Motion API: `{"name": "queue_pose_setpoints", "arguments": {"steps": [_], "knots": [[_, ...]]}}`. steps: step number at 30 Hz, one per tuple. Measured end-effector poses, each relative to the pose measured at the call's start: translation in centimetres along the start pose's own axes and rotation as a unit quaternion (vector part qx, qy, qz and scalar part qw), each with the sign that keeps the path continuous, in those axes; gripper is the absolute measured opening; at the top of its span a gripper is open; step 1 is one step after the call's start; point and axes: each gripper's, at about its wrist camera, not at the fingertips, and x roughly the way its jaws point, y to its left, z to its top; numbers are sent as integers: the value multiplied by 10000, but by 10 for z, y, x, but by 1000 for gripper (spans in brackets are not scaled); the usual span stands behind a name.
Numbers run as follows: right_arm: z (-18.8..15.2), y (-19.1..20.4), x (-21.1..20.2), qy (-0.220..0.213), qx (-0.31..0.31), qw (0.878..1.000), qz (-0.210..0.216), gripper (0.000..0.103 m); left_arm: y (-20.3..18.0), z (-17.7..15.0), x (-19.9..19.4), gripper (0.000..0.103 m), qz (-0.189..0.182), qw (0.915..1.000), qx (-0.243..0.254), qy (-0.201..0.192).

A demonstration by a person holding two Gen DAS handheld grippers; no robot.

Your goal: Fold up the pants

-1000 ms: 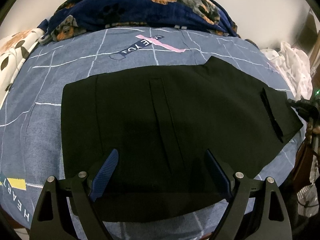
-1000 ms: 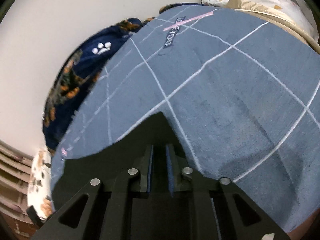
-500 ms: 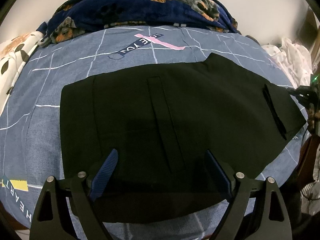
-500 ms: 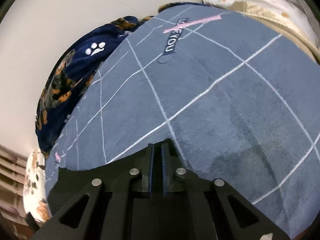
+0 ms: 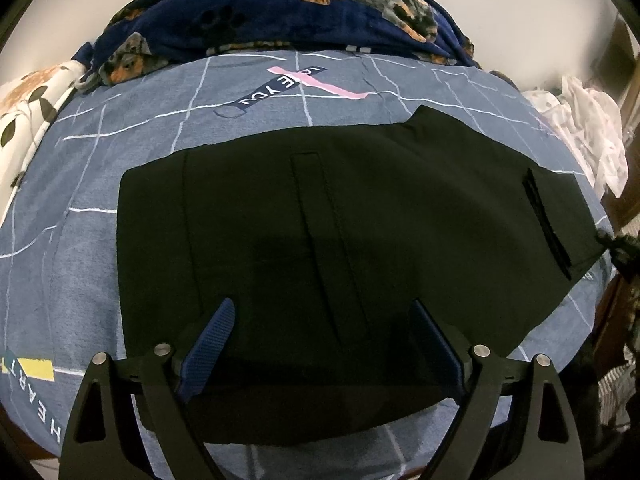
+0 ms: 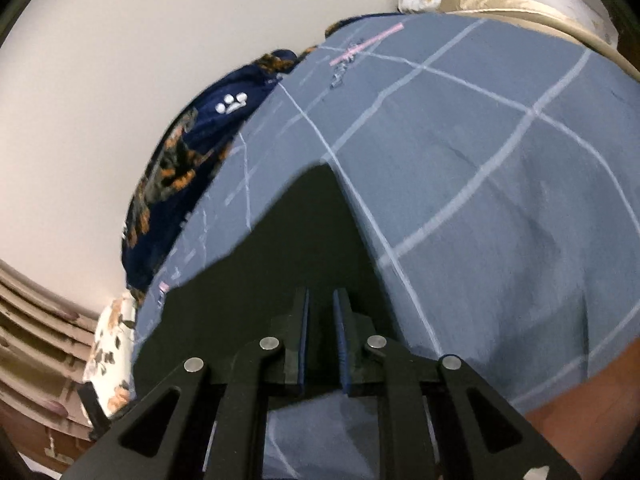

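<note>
Bed (image 5: 80, 184) under a blue-grey checked cover, filling both views, with a pale wall behind. Dark blue dog-print blanket (image 5: 280, 12) bunched along the far edge; white patterned cloth (image 5: 24, 128) at the far left, more white fabric (image 5: 588, 128) at the far right.

Black pants (image 5: 320, 240) spread flat across the cover, already doubled to a broad slab, long axis running left to right across the left wrist view. Near edge directly below the left gripper (image 5: 320, 344), far end tapering toward the right side of the bed.

Left gripper spread wide over the near hem, holding nothing, fabric lying between and beneath the blue pads. Right gripper (image 6: 321, 340) at the opposite end, over a pointed corner of the pants (image 6: 304, 248), pads nearly together with only a narrow gap; cannot tell whether any cloth is pinched there.

Probably a fold along the long axis next: right end nearer the right gripper, to be carried leftward over the slab.
</note>
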Motion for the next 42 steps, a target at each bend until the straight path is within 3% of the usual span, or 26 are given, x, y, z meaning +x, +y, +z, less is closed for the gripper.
{"name": "queue_pose_setpoints", "arguments": {"steps": [5, 6, 9, 12, 14, 17, 21, 25, 27, 30, 34, 38, 42], "knots": [[5, -6, 0, 0, 230, 9996, 148, 0, 2, -1, -4, 89, -67, 9999, -79, -15], [5, -2, -3, -50, 189, 9996, 209, 8, 3, -1, -5, 89, -85, 9999, -100, -17], [5, 6, -11, -220, 94, 9989, 404, 10, 5, -1, -10, 89, -126, 9998, -148, -73], [4, 4, 1, -17, 29, 10000, 82, 8, 7, -1, -17, 89, -164, 9996, -170, -156], [4, -1, 6, 77, 128, 9998, 104, 3, 9, 0, -24, 89, -162, 9995, -150, -231], [7, 7, 0, 36, 150, 9998, 104, 10, 17, 1, -36, 89, -200, 9992, -160, -320], [5, 50, -6, -15, -427, 9989, 171, 10, 45, 2, -49, 89, -328, 9982, -393, -328], [-9, 112, 6, 198, -1318, 9910, 139, 12, 85, 1, -55, 86, -375, 9958, -788, -272], [-22, 142, 19, 377, -1722, 9843, 130, 20, 97, -1, -53, 82, -545, 9941, -914, -195], [-48, 179, 37, 684, -2172, 9734, 253, 29, 109, -3, -45, 82, -486, 9941, -967, -59], [-80, 211, 62, 1094, -2490, 9615, 391, 35, 117, -4, -29, 74, -1030, 9890, -1052, 148], [-96, 223, 75, 1354, -2533, 9567, 477, 39, 110, -1, -9, 67, -1443, 9851, -806, 468], [-100, 227, 78, 1456, -2421, 9574, 603, 44, 114, 6, -1, 67, -1551, 9844, -687, 474]]}}
